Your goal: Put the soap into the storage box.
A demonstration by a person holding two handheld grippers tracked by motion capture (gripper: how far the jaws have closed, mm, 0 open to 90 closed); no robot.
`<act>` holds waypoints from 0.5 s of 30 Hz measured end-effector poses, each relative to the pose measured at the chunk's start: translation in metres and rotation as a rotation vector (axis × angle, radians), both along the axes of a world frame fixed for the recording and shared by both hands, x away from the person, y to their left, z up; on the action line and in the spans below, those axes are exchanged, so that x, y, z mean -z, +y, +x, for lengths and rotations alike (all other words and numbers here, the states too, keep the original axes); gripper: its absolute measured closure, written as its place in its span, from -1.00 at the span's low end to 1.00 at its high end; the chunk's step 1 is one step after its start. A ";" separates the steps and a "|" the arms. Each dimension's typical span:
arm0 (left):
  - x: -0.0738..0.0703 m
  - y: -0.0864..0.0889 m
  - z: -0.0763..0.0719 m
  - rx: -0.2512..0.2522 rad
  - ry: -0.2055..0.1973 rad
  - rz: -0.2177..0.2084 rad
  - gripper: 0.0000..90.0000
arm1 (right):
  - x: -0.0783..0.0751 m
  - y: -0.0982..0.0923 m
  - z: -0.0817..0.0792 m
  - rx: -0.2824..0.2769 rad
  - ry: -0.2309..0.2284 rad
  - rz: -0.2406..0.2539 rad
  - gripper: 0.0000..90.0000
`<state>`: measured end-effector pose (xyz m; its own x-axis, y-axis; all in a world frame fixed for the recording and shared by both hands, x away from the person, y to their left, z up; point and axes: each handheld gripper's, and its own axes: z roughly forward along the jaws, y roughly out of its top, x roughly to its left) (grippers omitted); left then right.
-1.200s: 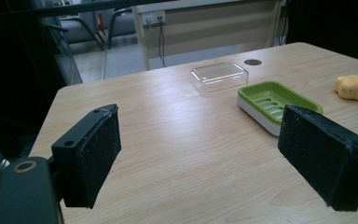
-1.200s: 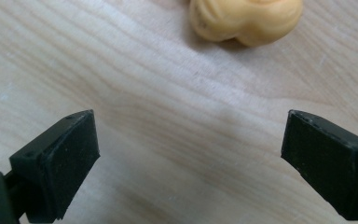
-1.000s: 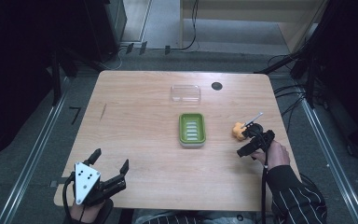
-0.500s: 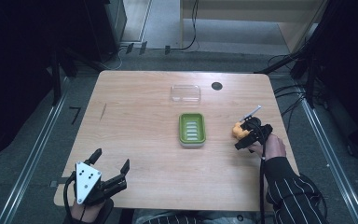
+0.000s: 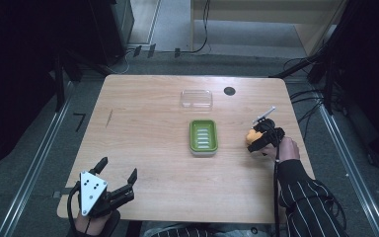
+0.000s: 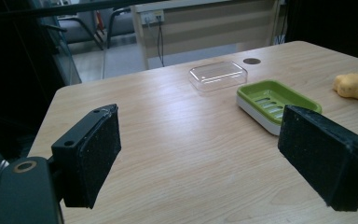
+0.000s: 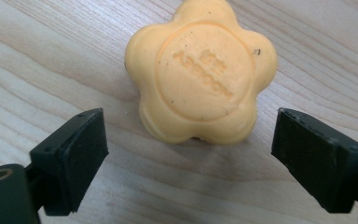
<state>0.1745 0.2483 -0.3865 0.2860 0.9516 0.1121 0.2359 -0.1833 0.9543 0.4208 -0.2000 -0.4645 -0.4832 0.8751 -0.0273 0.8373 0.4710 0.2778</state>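
— Dark racks and cables ringed the wooden table (image 5: pixel 143 123). What sat on it?

— A green dish (image 5: pixel 203 137) mid-table, a clear lid (image 5: pixel 196 98) behind it, and the soap (image 7: pixel 200 72) lying right of the dish.

— And the grippers?

— The left gripper (image 5: pixel 117 178) rested open at the near corner. The right gripper (image 7: pixel 186 154) was beside the soap, its jaws just closing, not touching it.
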 end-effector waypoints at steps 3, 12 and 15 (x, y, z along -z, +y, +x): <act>0.000 0.000 0.000 0.002 0.000 0.003 -0.70 | 0.001 0.001 0.005 0.009 0.015 0.003 -0.64; 0.000 0.000 0.000 0.001 0.000 -0.002 -0.70 | 0.004 0.002 0.012 0.013 0.026 -0.008 -0.19; 0.000 0.000 0.000 0.000 0.000 -0.002 -0.70 | 0.004 0.001 0.012 0.013 0.035 -0.001 -0.13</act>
<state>0.1742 0.2486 -0.3865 0.2859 0.9519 0.1103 0.2358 -0.1814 0.9547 0.4329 -0.1985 -0.4682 -0.4721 0.8815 -0.0108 0.8529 0.4597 0.2475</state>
